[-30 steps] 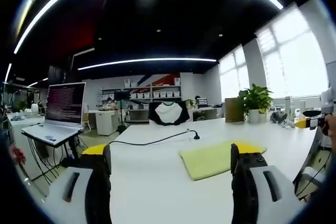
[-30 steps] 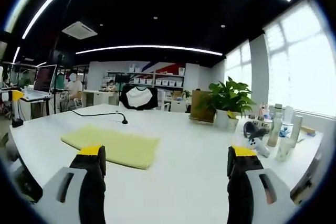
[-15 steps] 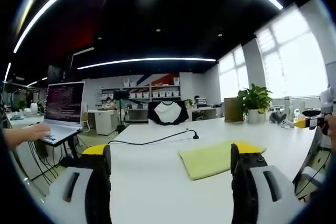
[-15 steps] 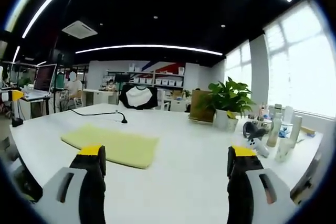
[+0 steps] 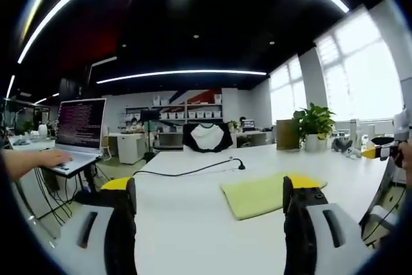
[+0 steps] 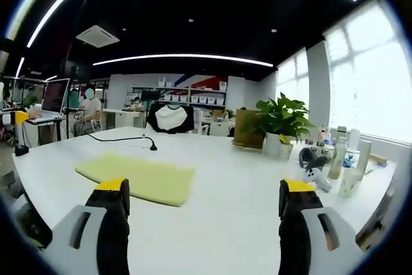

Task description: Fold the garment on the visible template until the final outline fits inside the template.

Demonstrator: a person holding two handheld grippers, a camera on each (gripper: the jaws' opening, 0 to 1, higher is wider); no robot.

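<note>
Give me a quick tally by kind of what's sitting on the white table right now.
Yellow folded cloth: 1
Black cable: 1
Potted plant: 1
Black-and-white garment at the far edge: 1
Bottles and small items at the right end: several, too small to count
Total: 4 counted, plus that cluster.

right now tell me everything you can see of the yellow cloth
The yellow cloth is a pale yellow-green garment, soft fabric by its look, folded into a flat, roughly rectangular pad with a doubled edge toward the cameras. It lies flat on the white table, and nothing else touches it. A black cable runs behind it, apart. In the left gripper view it sits behind the right jaw. No template outline can be made out.
</note>
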